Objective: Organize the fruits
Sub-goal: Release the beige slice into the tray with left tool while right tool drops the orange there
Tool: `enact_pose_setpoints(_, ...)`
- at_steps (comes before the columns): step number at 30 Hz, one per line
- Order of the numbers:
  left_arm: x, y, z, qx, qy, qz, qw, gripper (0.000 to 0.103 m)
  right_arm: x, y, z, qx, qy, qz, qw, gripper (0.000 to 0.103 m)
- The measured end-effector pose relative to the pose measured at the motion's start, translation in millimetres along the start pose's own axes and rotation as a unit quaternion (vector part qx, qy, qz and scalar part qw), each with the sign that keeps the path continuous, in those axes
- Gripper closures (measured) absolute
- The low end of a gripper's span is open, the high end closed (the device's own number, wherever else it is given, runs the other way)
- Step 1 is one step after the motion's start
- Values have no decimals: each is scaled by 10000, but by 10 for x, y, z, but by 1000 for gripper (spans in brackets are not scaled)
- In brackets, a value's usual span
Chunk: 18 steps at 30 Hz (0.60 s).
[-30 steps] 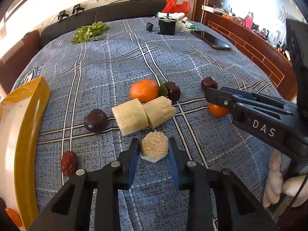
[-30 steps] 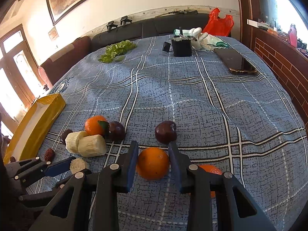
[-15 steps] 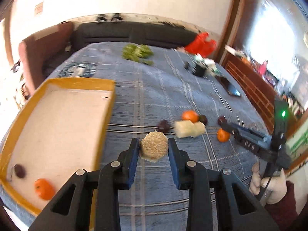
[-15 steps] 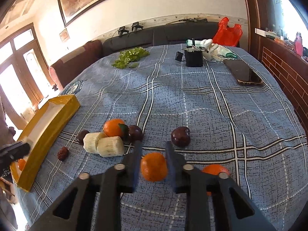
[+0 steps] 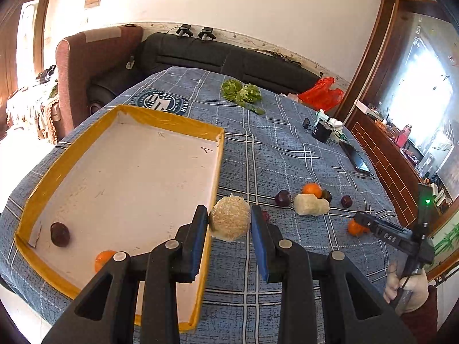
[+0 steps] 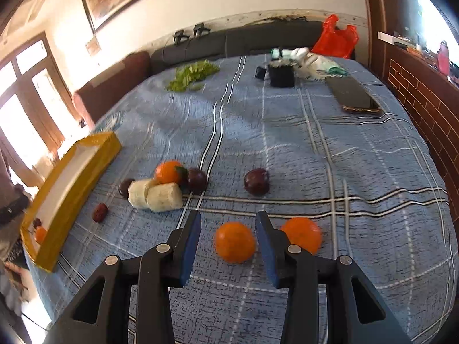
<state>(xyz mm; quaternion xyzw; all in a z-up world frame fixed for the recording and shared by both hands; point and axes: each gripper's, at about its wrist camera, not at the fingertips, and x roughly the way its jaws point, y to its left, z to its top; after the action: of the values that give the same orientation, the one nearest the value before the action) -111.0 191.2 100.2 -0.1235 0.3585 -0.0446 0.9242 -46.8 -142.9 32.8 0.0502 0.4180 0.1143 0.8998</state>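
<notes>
On the blue checked bed, the left gripper (image 5: 229, 223) pinches a fibrous chunk (image 5: 229, 218) just beside the yellow tray (image 5: 172, 117), which lies at nine o'clock and likely takes it next; the right gripper (image 6: 228, 229) is spreading around an orange (image 6: 234, 241).

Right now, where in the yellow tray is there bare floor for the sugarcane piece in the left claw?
Most of the tray floor is bare: the far half and the middle, bordered by the yellow walls. Only the near corner is taken, by a dark plum and an orange. The left claw holds the sugarcane piece at the tray's right wall. Outside, the fruit cluster around the sugarcane chunks is crowded.
</notes>
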Motion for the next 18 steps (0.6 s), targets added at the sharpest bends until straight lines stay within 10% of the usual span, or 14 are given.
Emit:
enact_pose_setpoints(11, -199, 414, 44, -335, -244, 197, 9989, 73, 20, -56, -163, 83, 179, -337, 9992, 65)
enact_pose_setpoints(18, -333, 984, 177, -593, -321, 853, 9941, 73, -412, 690, 105, -302, -161, 565, 9978, 64)
